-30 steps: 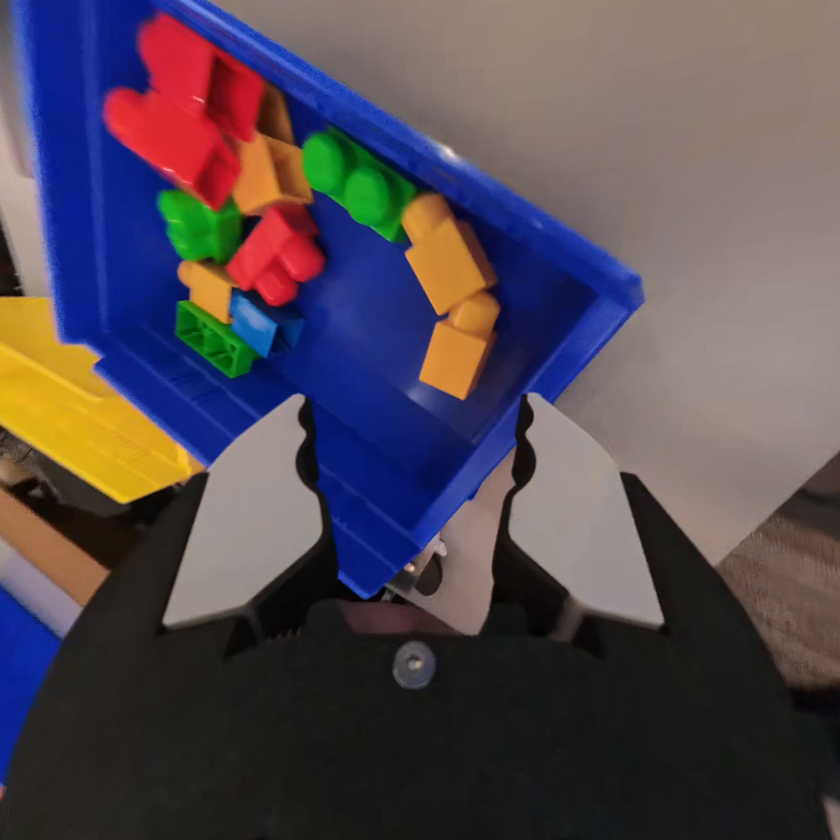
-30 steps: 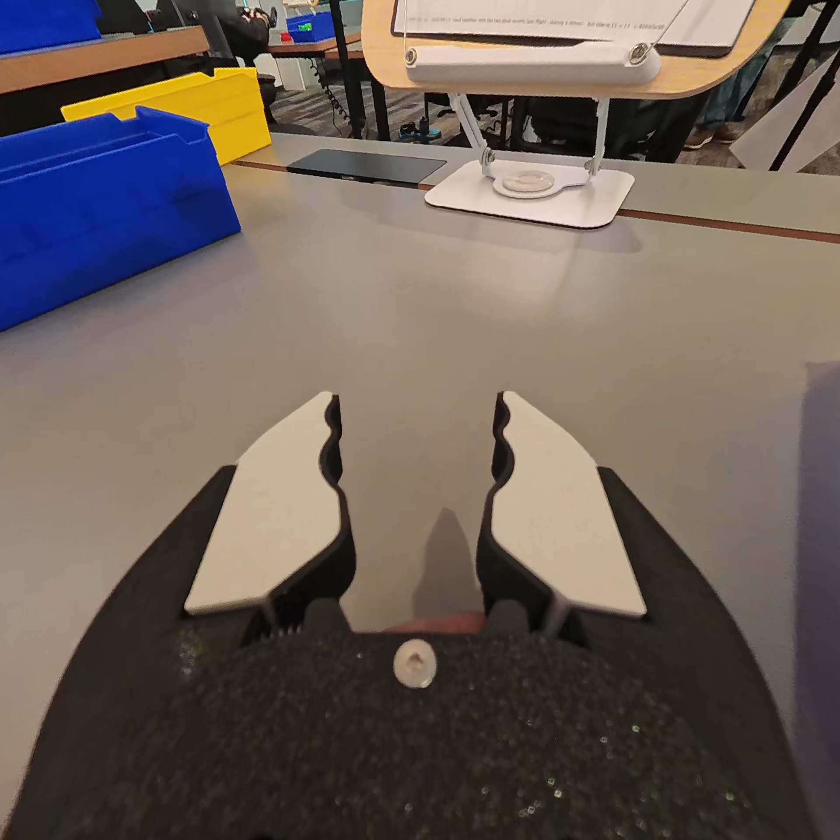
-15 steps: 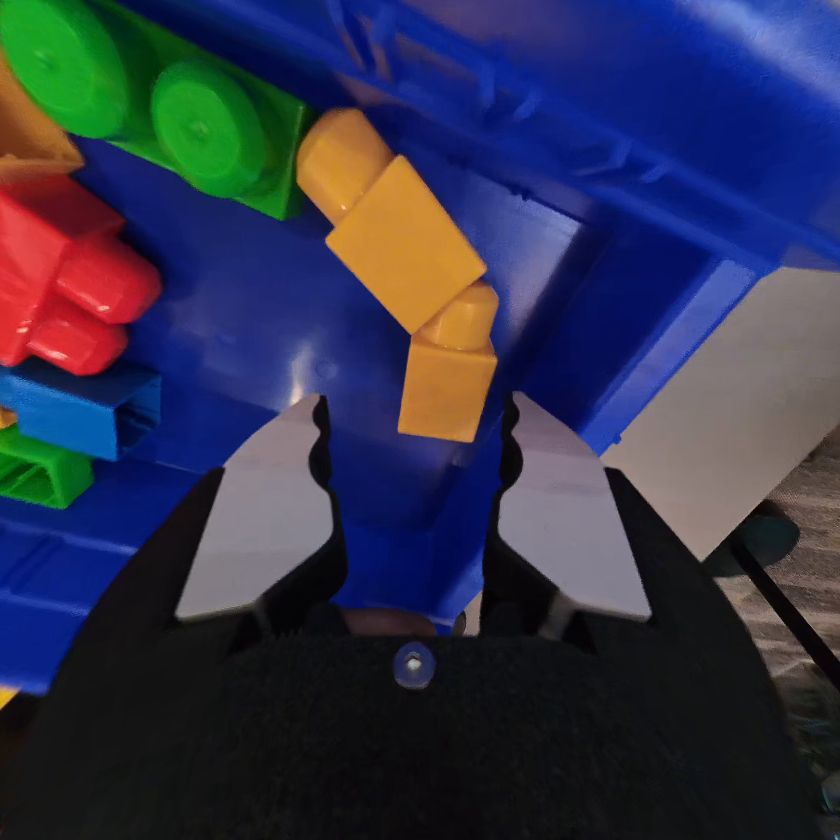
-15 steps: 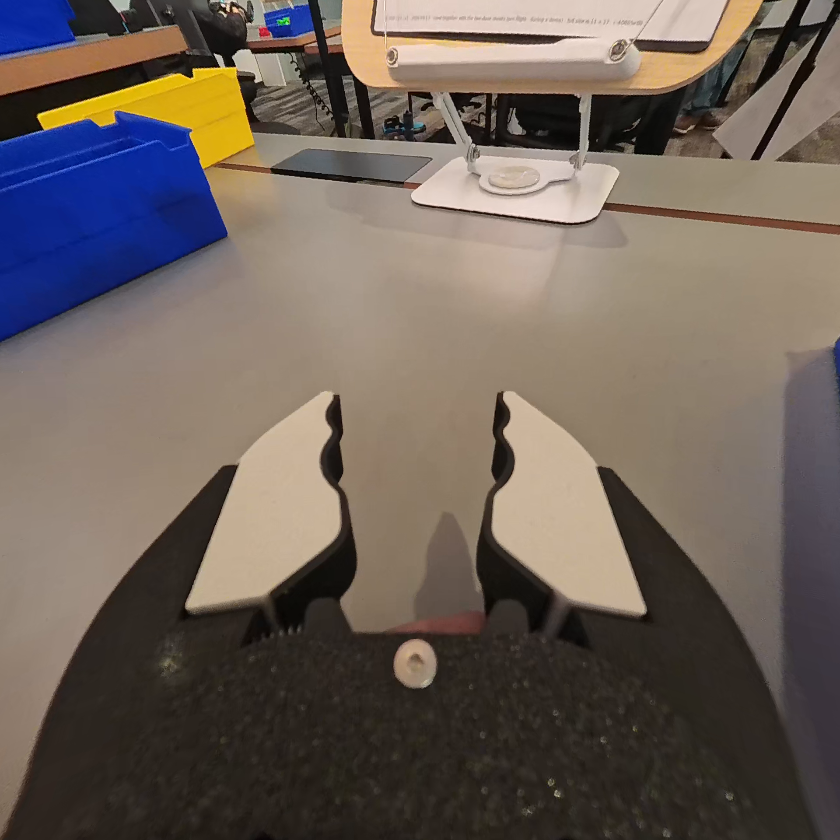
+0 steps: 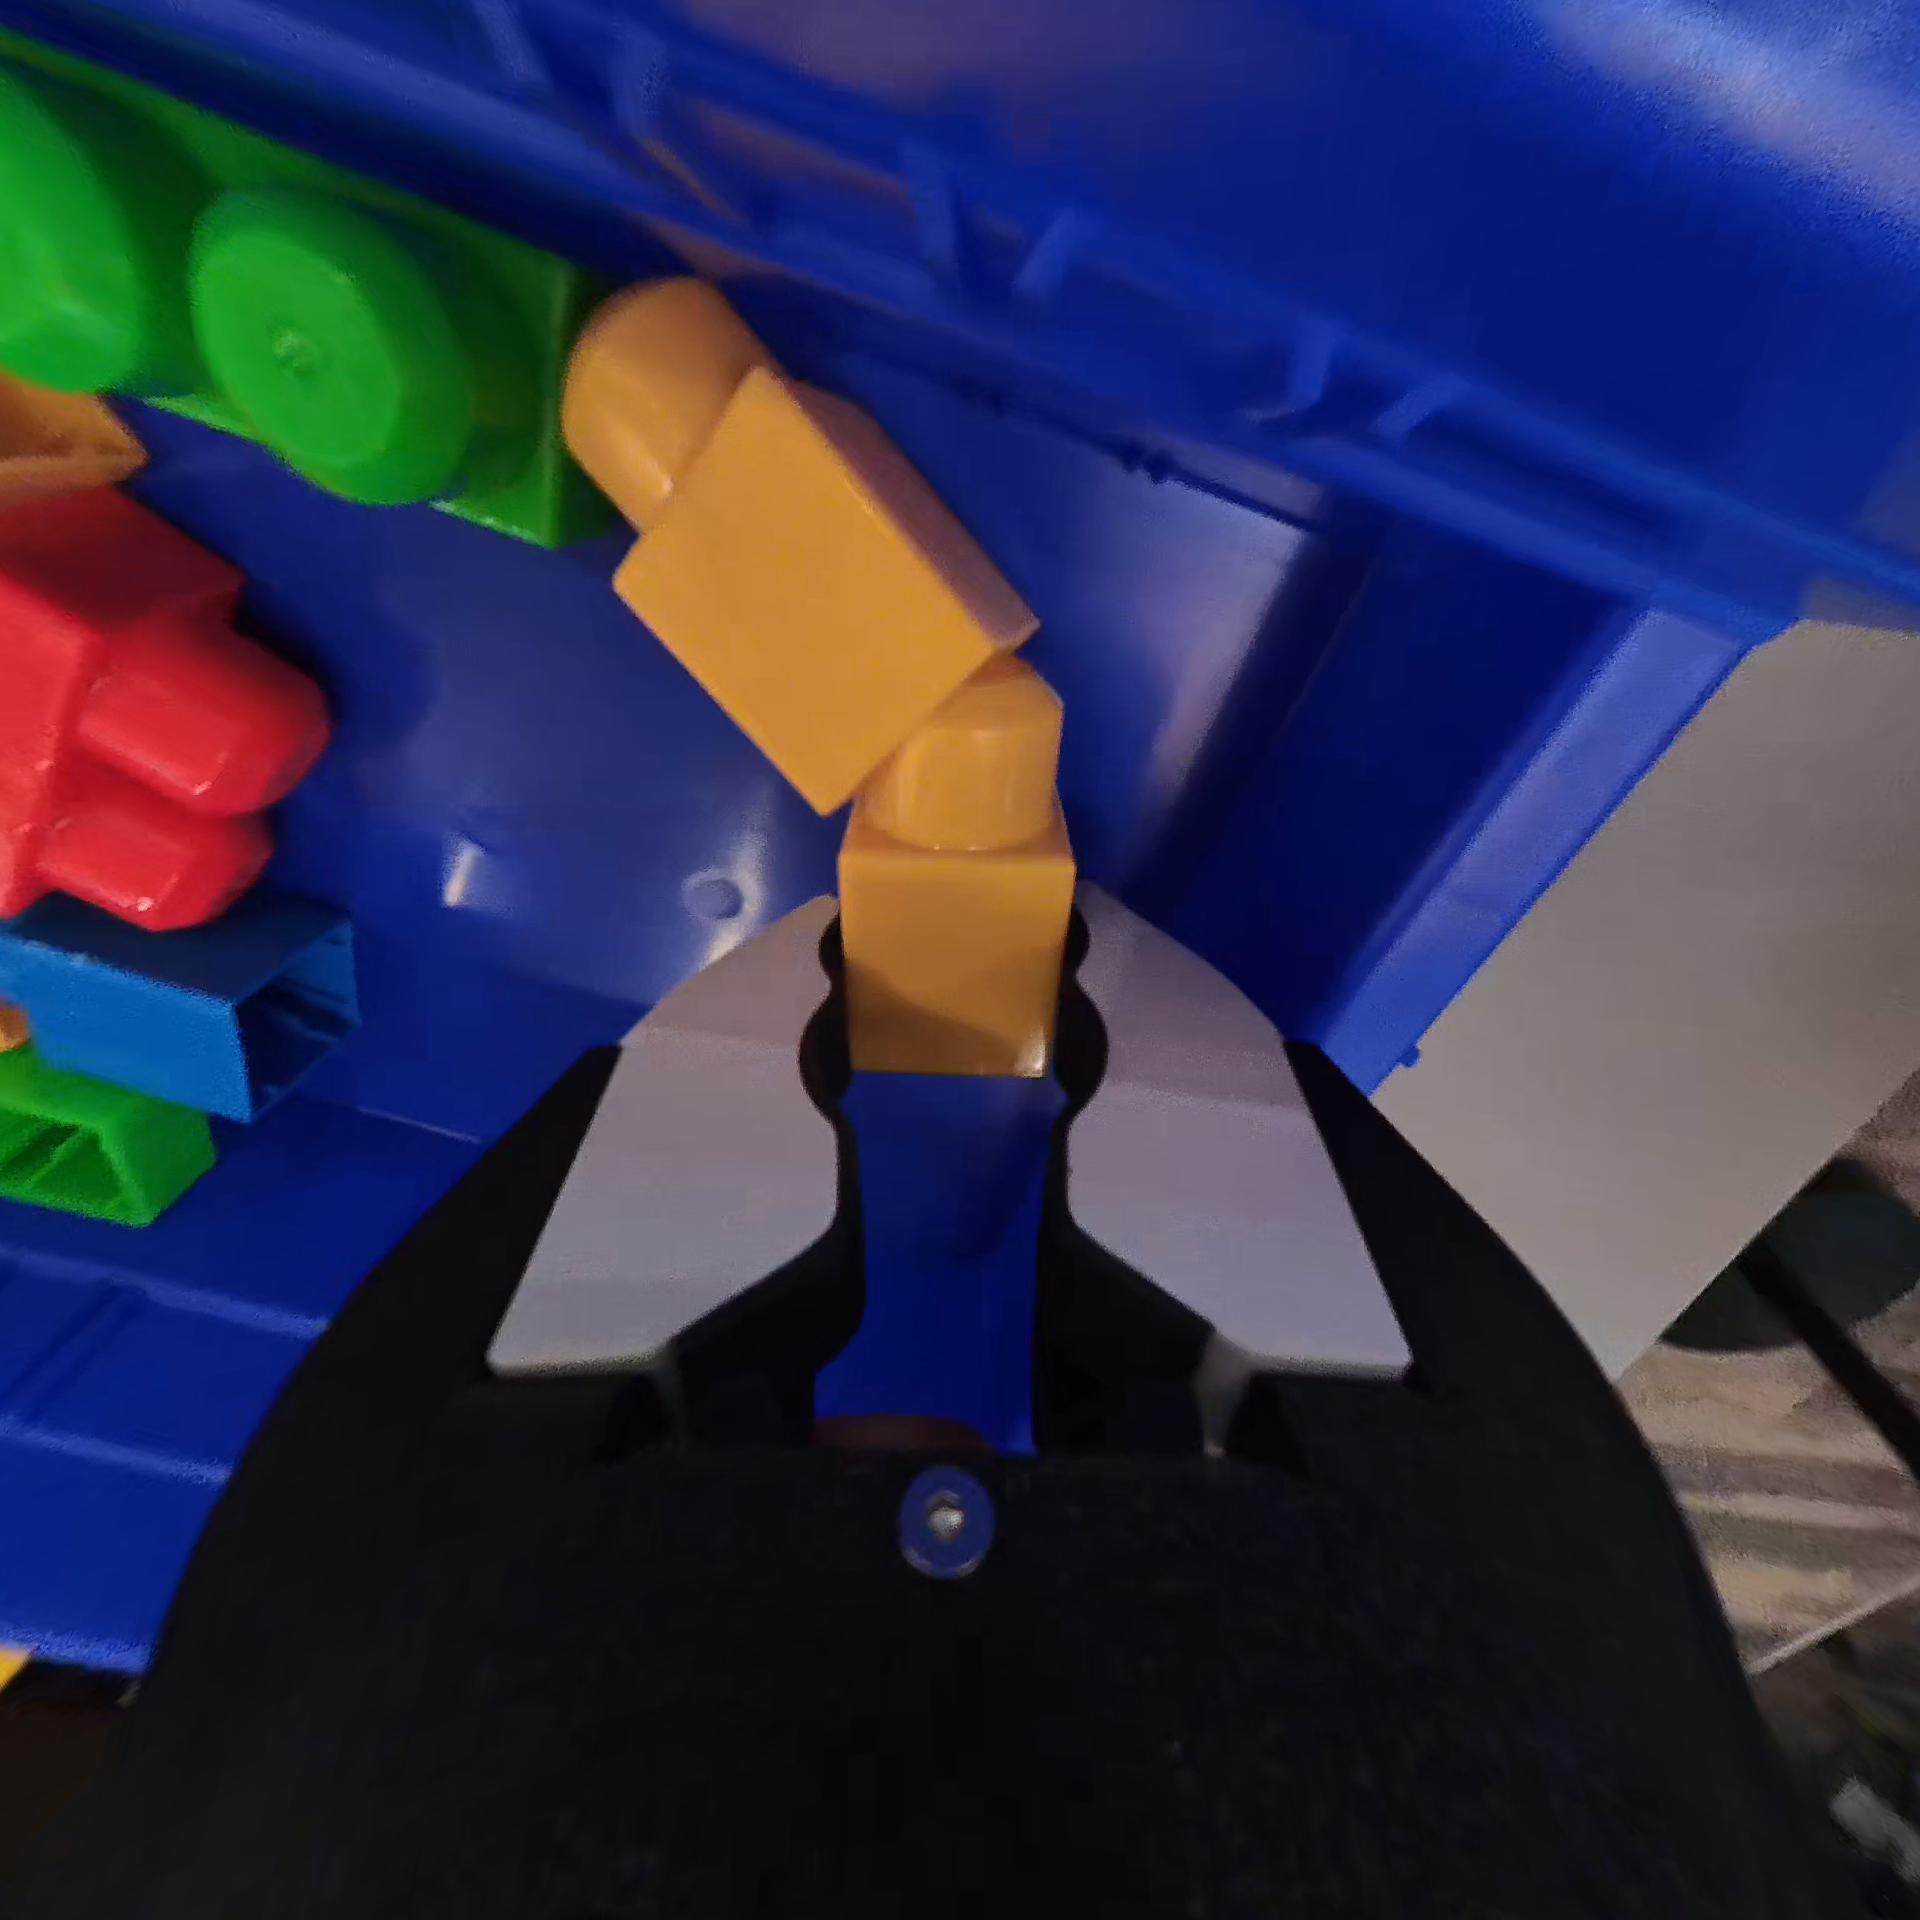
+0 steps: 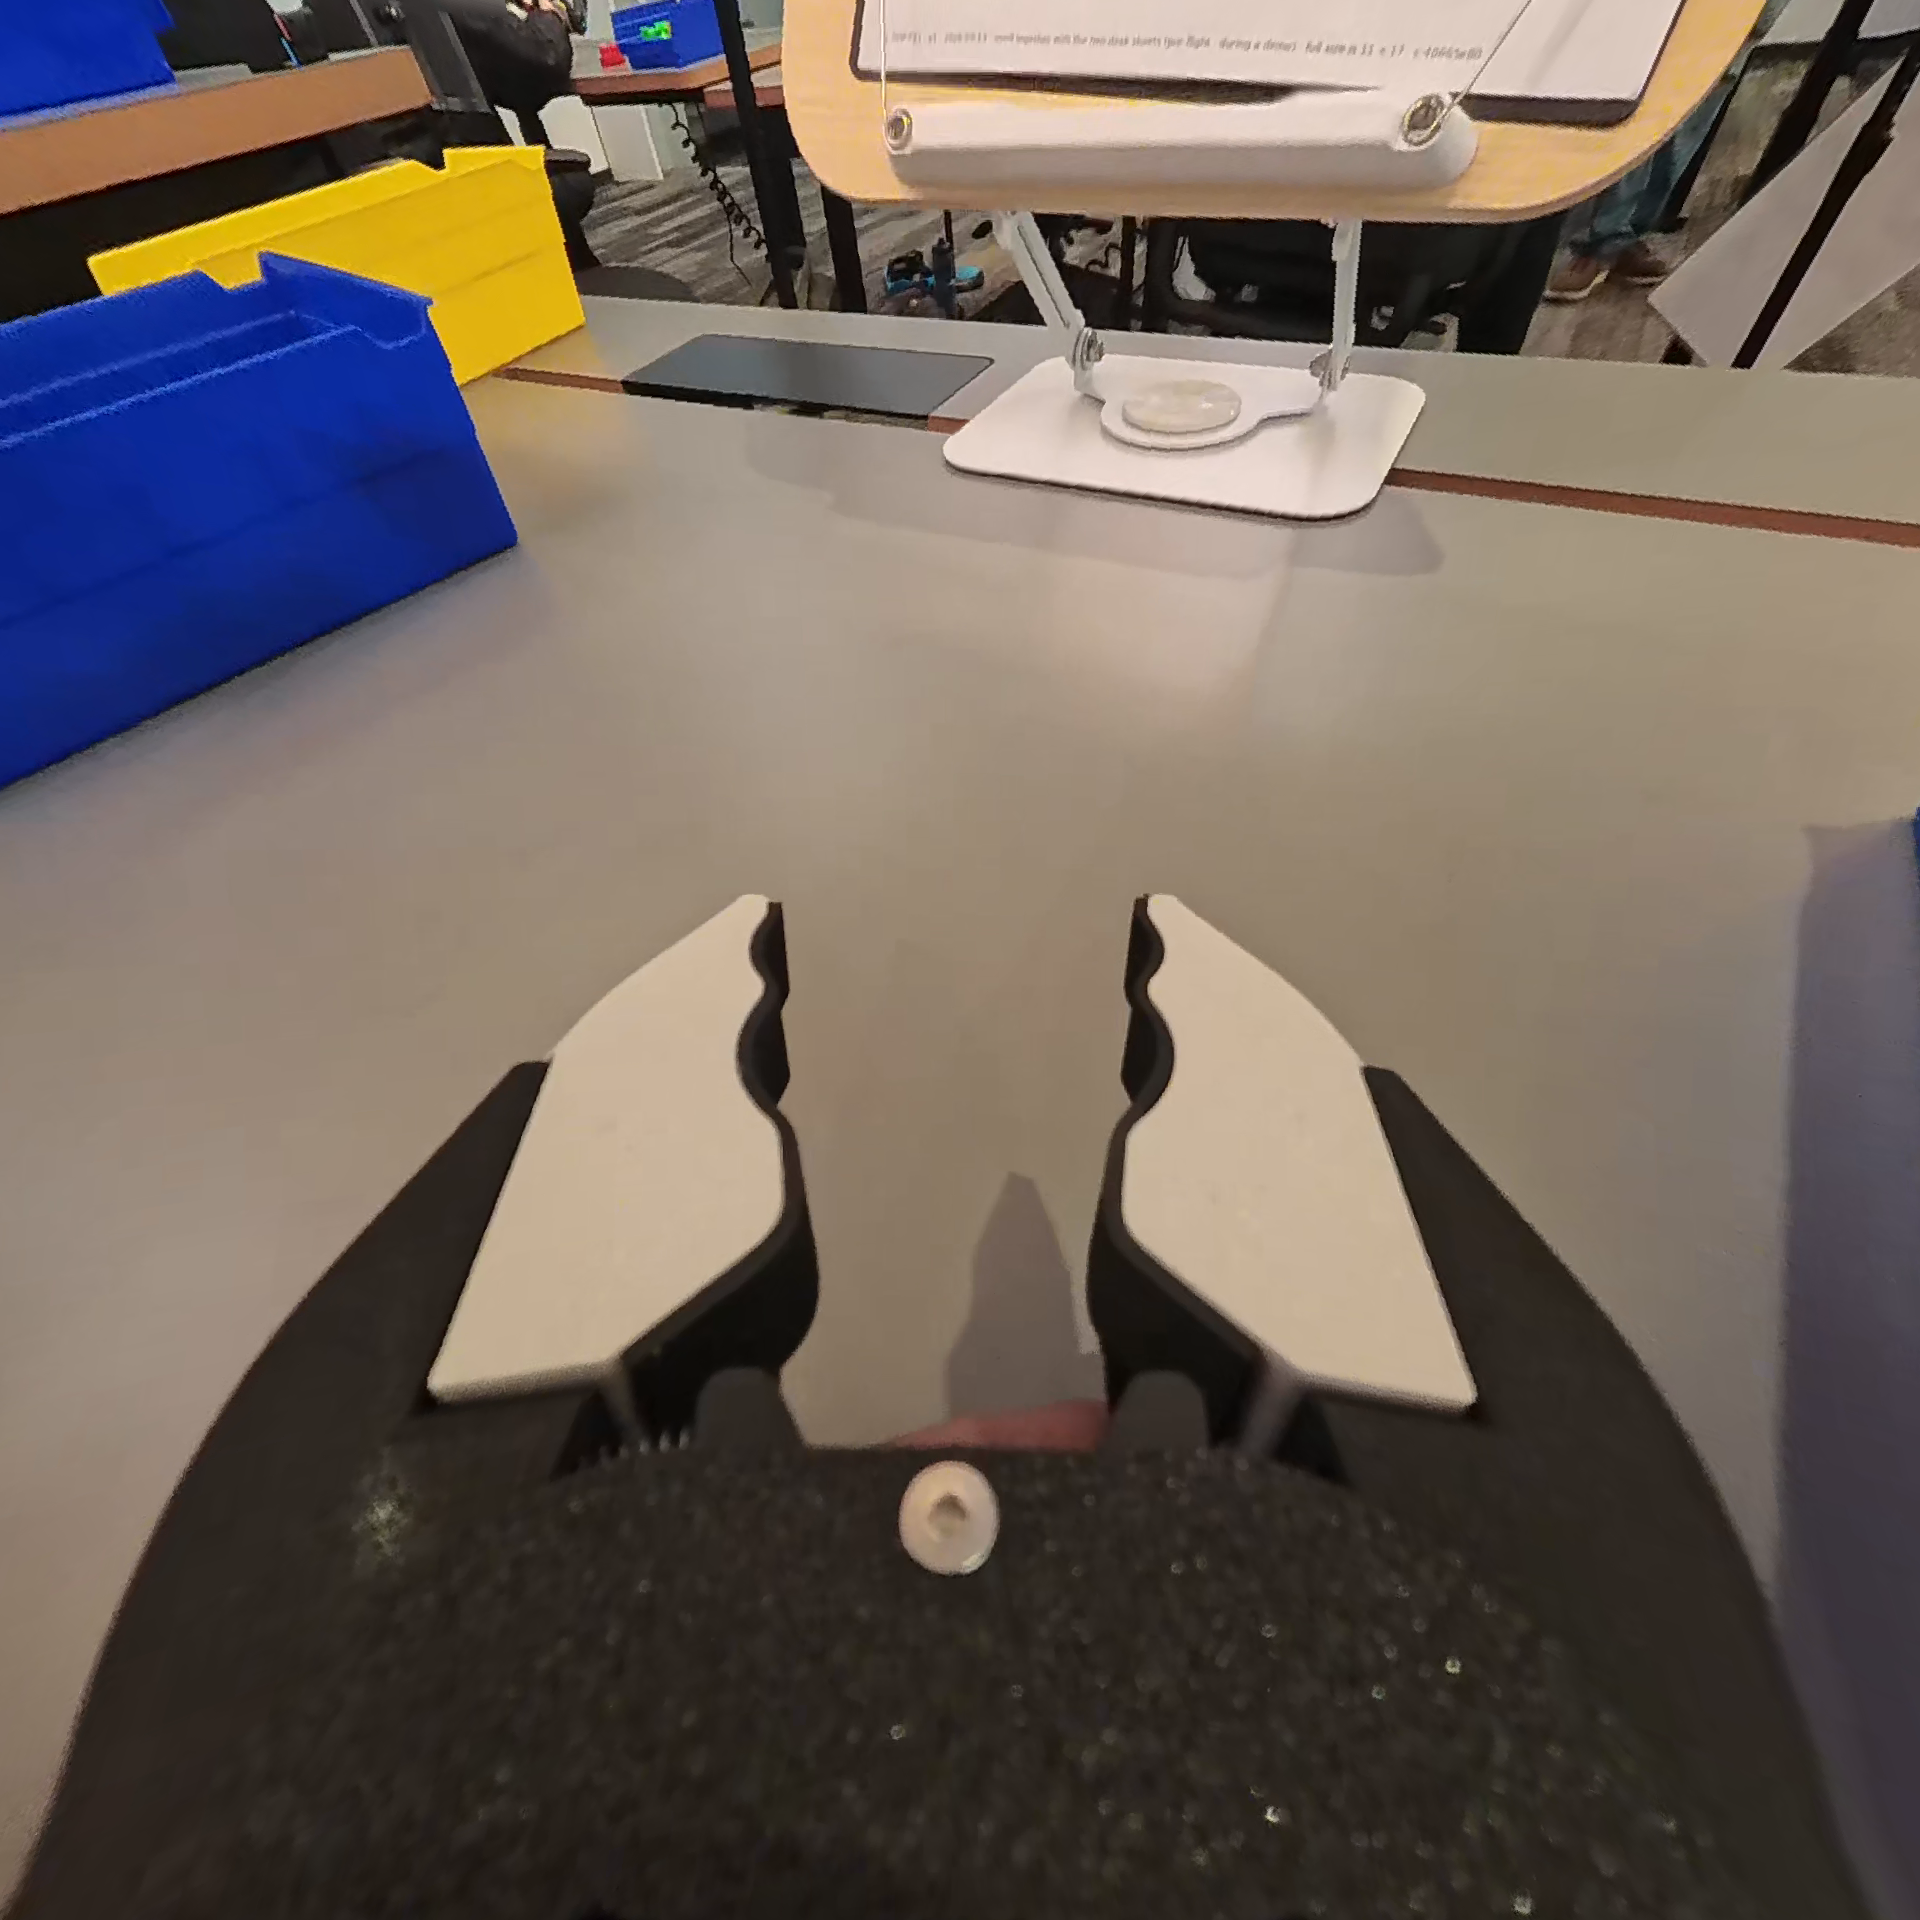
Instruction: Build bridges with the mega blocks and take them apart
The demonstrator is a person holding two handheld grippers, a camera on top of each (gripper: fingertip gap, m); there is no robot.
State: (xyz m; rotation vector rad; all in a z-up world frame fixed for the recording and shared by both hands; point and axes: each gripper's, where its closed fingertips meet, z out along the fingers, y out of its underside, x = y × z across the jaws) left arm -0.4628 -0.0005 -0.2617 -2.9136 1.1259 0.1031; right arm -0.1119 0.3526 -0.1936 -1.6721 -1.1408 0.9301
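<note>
In the left wrist view a blue bin [image 5: 1455,312] holds mega blocks. My left gripper [image 5: 954,961] is down inside it and shut on a small orange one-stud block [image 5: 951,935]. A second orange block [image 5: 810,582] leans on that block's stud. A green two-stud block [image 5: 312,343], red blocks [image 5: 135,717], a blue block [image 5: 187,1008] and another green block [image 5: 94,1153] lie to the left. My right gripper [image 6: 956,925] is open and empty, low over the grey table [image 6: 935,727].
In the right wrist view a blue bin [image 6: 208,488] and a yellow bin [image 6: 416,249] stand at the left. A white stand [image 6: 1184,426] bearing a wooden board is at the back. A blue edge [image 6: 1910,842] shows at the far right. My right fingertips sit around 50 cm from my left ones.
My left gripper has moved down into the bin and closed on the small orange block. My right gripper has stayed open and drifted only slightly.
</note>
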